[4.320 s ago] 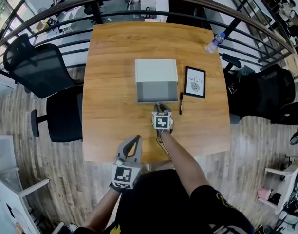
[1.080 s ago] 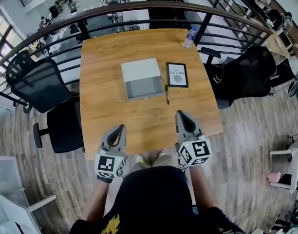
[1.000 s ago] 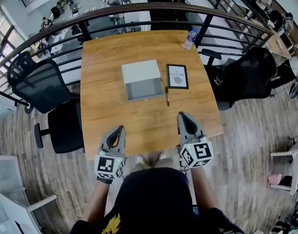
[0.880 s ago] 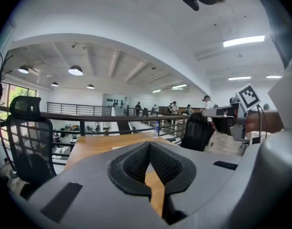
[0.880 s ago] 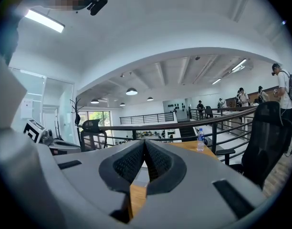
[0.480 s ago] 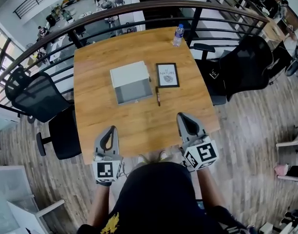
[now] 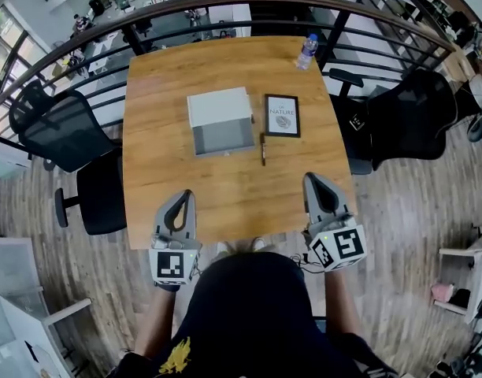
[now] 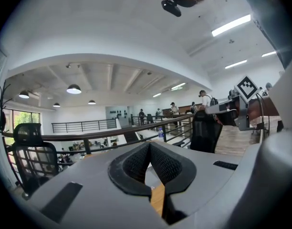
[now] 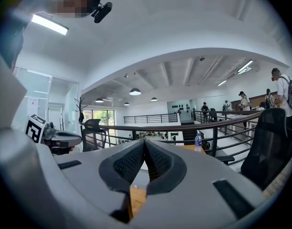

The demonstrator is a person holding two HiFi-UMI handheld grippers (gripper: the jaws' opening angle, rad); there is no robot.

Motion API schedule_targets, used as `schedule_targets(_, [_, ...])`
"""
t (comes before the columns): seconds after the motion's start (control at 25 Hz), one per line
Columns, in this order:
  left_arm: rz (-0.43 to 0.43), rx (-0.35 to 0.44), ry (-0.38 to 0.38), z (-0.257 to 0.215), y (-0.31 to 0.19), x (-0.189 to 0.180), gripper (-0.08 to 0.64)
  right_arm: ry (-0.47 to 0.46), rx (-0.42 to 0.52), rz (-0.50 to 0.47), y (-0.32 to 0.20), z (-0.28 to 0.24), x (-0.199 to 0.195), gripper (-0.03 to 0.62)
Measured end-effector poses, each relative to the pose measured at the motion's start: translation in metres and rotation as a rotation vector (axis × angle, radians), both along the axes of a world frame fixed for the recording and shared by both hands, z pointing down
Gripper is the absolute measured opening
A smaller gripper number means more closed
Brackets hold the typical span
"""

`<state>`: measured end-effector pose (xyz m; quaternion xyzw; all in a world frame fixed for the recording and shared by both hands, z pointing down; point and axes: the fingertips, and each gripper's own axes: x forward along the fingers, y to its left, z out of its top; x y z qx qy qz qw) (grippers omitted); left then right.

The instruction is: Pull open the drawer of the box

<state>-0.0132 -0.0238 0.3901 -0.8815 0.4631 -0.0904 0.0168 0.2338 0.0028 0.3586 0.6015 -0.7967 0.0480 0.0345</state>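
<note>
Showing its drawer open, the box sits untouched.

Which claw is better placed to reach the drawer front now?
Probably the left: the left claw is nearer the drawer, with bare table between; the pen lies on the right claw's side.

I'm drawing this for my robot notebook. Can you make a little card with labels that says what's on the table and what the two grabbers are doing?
table: wooden, next to a railing
box: white, near the middle of the table
drawer: open, grey inside, nothing visible in it
framed picture: flat, right of the box
pen: lying beside the drawer's right side
water bottle: upright, far right corner
left gripper: shut, empty, at the table's near edge
right gripper: shut, empty, at the table's near edge
</note>
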Motion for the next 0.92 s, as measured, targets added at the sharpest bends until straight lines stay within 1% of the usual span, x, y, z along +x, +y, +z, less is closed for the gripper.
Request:
schedule_targets(0.12, [0.005, -0.02, -0.019, 0.006, -0.004, -0.002, 0.017, 0.015, -0.005, -0.007, -0.006, 0.002, 0.003, -0.003])
schedule_targets(0.28, [0.061, -0.063, -0.066, 0.014, -0.002, 0.009, 0.018, 0.054, 0.007, -0.028, -0.015, -0.005, 0.004, -0.003])
schedule_targets(0.36, [0.096, -0.078, -0.111, 0.018, 0.001, 0.013, 0.018, 0.069, 0.001, -0.044, -0.015, -0.005, 0.002, -0.003])
schedule_targets(0.44, [0.106, -0.084, -0.146, 0.021, -0.001, 0.015, 0.018, 0.09, -0.011, -0.067, -0.017, -0.003, 0.0, -0.003])
schedule_targets(0.48, [0.106, -0.081, -0.15, 0.022, -0.002, 0.015, 0.017, 0.106, -0.017, -0.074, -0.018, -0.003, -0.001, -0.003])
schedule_targets(0.56, [0.097, -0.078, -0.112, 0.019, -0.004, 0.015, 0.018, 0.127, -0.017, -0.074, -0.019, -0.004, -0.004, -0.003])
schedule_targets(0.6, [0.084, -0.085, -0.087, 0.019, -0.005, 0.011, 0.018, 0.123, -0.011, -0.075, -0.022, -0.004, -0.007, -0.003])
schedule_targets(0.64, [0.074, -0.093, -0.08, 0.02, -0.005, 0.007, 0.018, 0.11, -0.004, -0.081, -0.024, -0.004, -0.01, -0.003])
schedule_targets(0.76, [0.089, -0.08, -0.131, 0.029, -0.002, 0.004, 0.018, 0.079, 0.015, -0.102, -0.03, -0.007, -0.01, -0.003])
schedule_targets(0.92, [0.106, -0.064, -0.16, 0.048, 0.005, 0.012, 0.018, 0.106, 0.032, -0.124, -0.032, -0.009, -0.002, -0.003])
